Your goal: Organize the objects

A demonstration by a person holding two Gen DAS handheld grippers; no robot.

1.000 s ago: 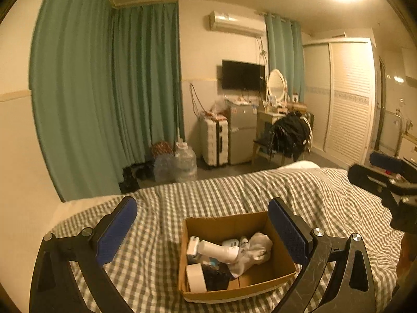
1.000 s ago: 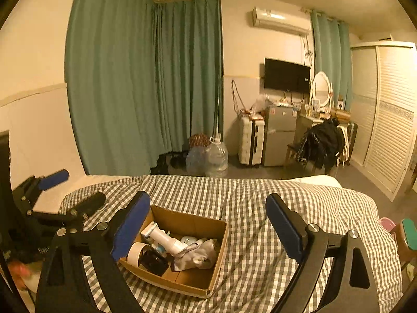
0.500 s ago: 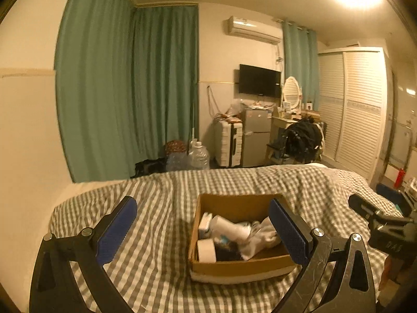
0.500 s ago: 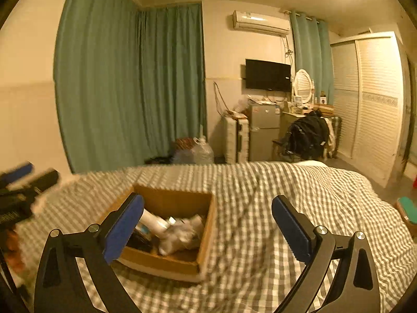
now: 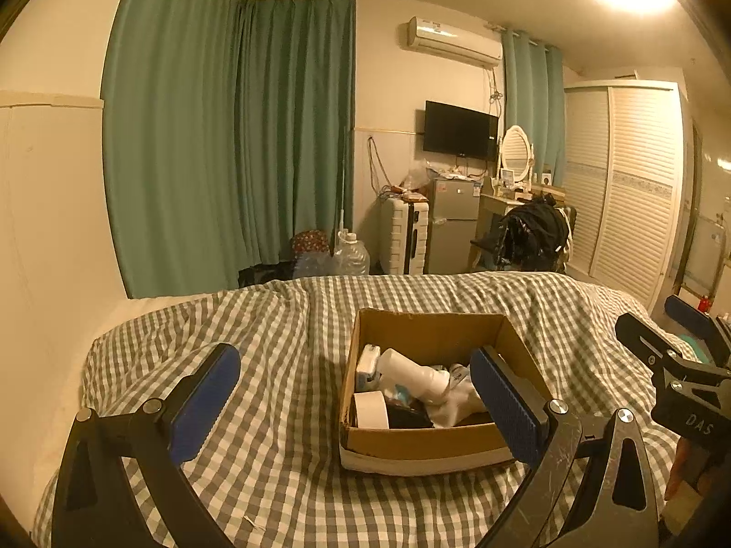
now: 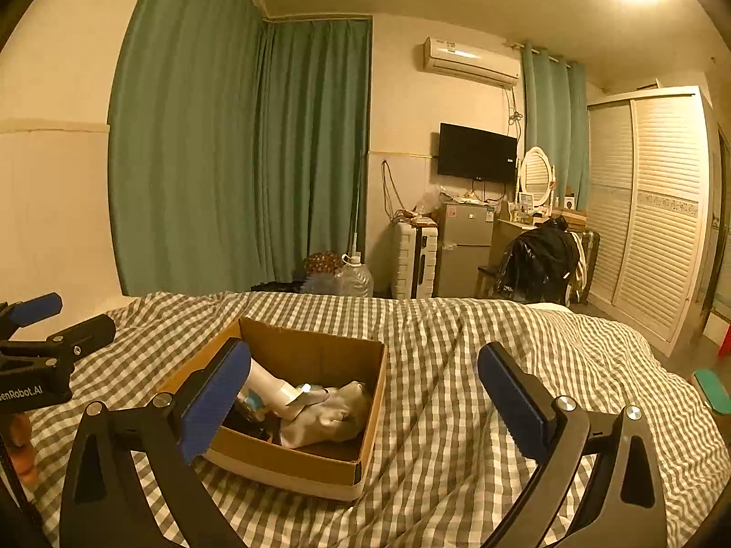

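Observation:
An open cardboard box [image 5: 425, 443] sits on the bed's checked cover [image 5: 274, 365]. It holds a white bottle [image 5: 411, 374], a tape roll [image 5: 371, 408], a small white pack [image 5: 368, 365], a black item [image 5: 409, 420] and a pale cloth [image 5: 461, 404]. My left gripper [image 5: 352, 356] stands open just short of the box, its right finger over the box's right side. My right gripper [image 6: 363, 349] is open too, its left finger over the near left corner of the box [image 6: 292, 466]. The bottle [image 6: 269, 386] and cloth [image 6: 329, 415] show between its fingers, and nothing is held.
Beyond the bed hang green curtains [image 5: 228, 146]. Water jugs [image 5: 349, 255], a white suitcase [image 5: 404, 235], a small fridge [image 5: 450, 223] and a chair with a black jacket [image 5: 530, 233] stand on the floor. A louvred wardrobe [image 5: 639, 182] fills the right wall. A hand [image 6: 20, 447] shows at the left edge.
Both grippers have sunk toward the bed, and the box now looks larger and nearer. The right gripper's fingers stand slightly wider apart than a second ago.

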